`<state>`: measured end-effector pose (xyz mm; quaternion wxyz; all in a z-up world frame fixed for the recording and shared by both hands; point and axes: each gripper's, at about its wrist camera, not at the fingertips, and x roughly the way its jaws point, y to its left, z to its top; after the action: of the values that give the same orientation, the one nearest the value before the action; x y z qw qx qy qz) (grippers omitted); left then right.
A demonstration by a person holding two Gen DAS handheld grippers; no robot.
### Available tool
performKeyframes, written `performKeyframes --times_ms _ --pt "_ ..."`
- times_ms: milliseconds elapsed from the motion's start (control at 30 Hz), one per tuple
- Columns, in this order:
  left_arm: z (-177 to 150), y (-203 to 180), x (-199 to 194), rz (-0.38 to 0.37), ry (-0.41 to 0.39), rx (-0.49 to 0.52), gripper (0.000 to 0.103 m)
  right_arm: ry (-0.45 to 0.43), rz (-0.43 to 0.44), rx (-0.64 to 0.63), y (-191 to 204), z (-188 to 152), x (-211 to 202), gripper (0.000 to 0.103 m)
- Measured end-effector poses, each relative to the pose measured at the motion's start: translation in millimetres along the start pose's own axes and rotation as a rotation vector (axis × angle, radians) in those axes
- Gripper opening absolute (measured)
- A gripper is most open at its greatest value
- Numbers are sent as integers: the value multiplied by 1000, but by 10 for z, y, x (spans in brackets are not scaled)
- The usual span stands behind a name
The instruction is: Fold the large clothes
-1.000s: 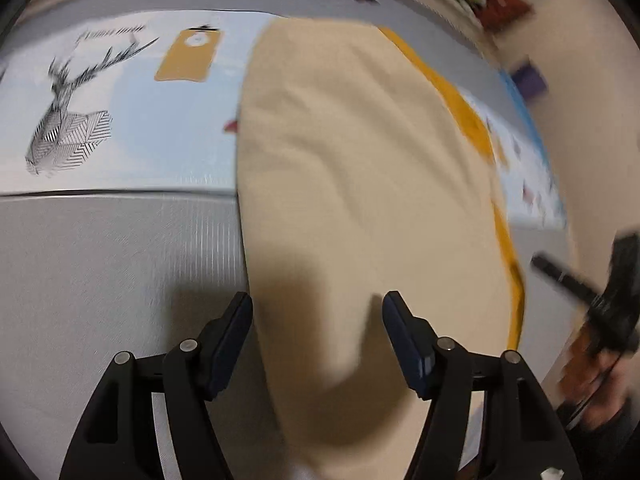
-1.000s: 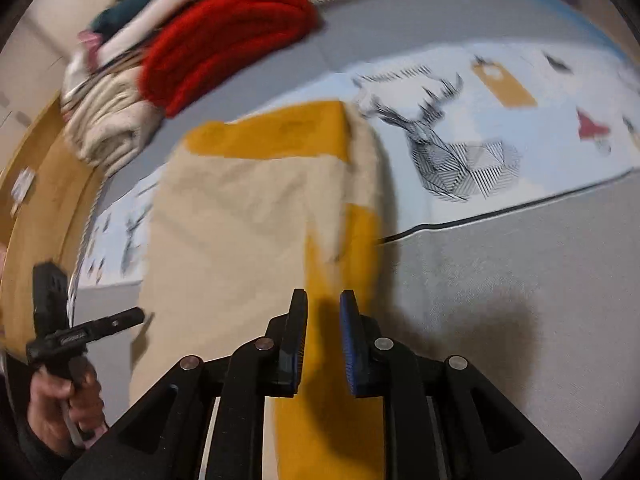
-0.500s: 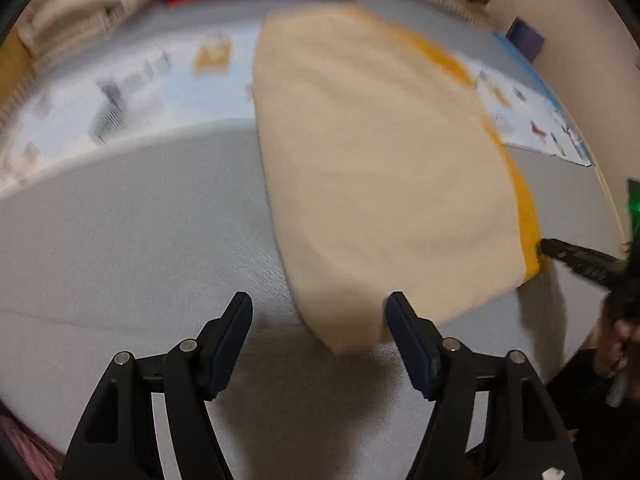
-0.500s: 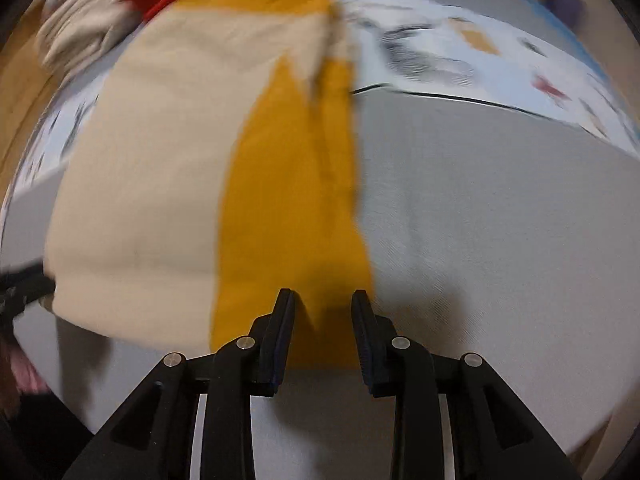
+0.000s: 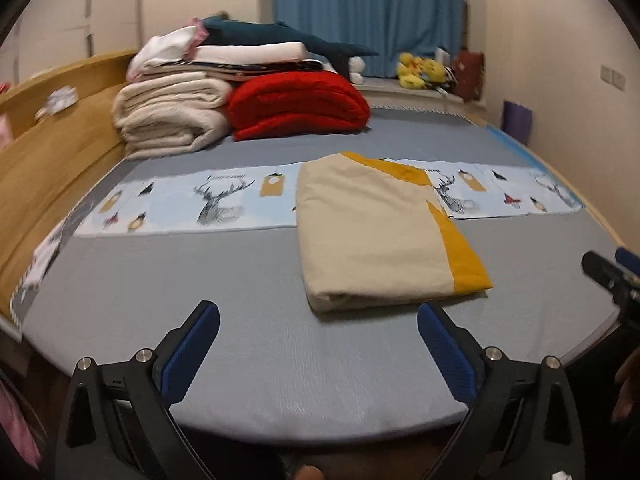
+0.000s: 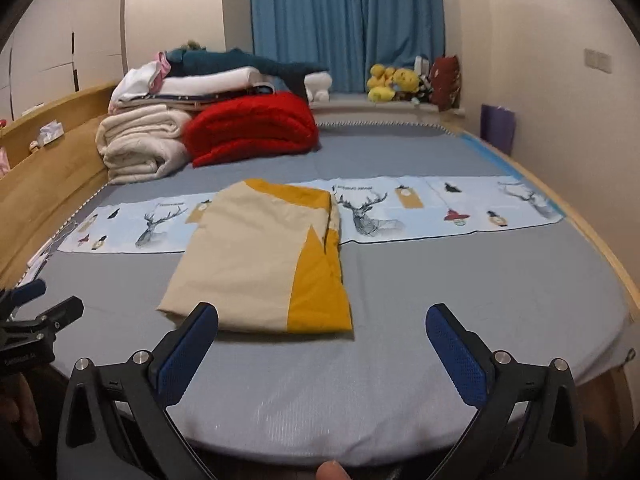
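Left tongs [image 5: 318, 318]: jaws spread wide and opening, blue textured pads on black arms, nothing between them but bare bed surface. Right tongs [image 6: 322, 322]: likewise spread and opening, released; the near edge of the folded garment shows in the gap beyond the tips, but the pads do not touch it. Each tool's tip also shows at the edge of the other's view.

Folded garment [image 5: 376, 236] lies flat on the bed [image 5: 200, 280], about mid-width, its far end overlapping the printed cloth strip [image 5: 192, 204]. Shape: a rough rectangle, longer than wide, several layers thick at the near edge. Colour: cream over most of the top face, mustard yellow in a band along its right side and across the far end; in the right wrist view the yellow widens into a wedge toward the near right corner. Fabric looks matte and soft, with light creases; near left corner slightly rumpled.

Bed cover: grey, fine ribbed weave. Strip: pale blue with line-drawn deer heads and small tags, running crosswise.

At the far left, a rolled cream blanket [image 5: 168, 116], plush, beside a red quilt [image 5: 296, 104], puffy and folded; flat folded linens stacked on top. Wooden side rail [image 5: 52, 152] along the left. Blue curtain [image 5: 368, 8] behind, yellow plush toys [image 5: 420, 70] on the sill.
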<state>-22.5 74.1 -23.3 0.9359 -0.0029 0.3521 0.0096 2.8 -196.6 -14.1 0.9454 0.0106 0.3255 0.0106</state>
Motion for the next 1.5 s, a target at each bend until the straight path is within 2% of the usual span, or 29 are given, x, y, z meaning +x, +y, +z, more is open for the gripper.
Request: performKeyframes --times_ms 67,167,367,533,767,1500 --pt "-145 -62 -32 0 16 -21 99 5 -1 1 61 -88 -113 103" --pt "-215 -212 84 12 65 15 99 30 -9 -4 121 -188 -83 103" --pt "-183 -328 322 8 70 35 100 57 -14 -8 211 -209 165 103" --pt "-167 -371 416 9 79 15 100 97 -5 -19 342 -257 353 103" --pt "-159 -302 541 -8 123 -42 100 109 16 -52 492 -306 451 103" --pt "-167 -320 565 -2 121 -29 100 88 2 -65 532 -324 506 103"
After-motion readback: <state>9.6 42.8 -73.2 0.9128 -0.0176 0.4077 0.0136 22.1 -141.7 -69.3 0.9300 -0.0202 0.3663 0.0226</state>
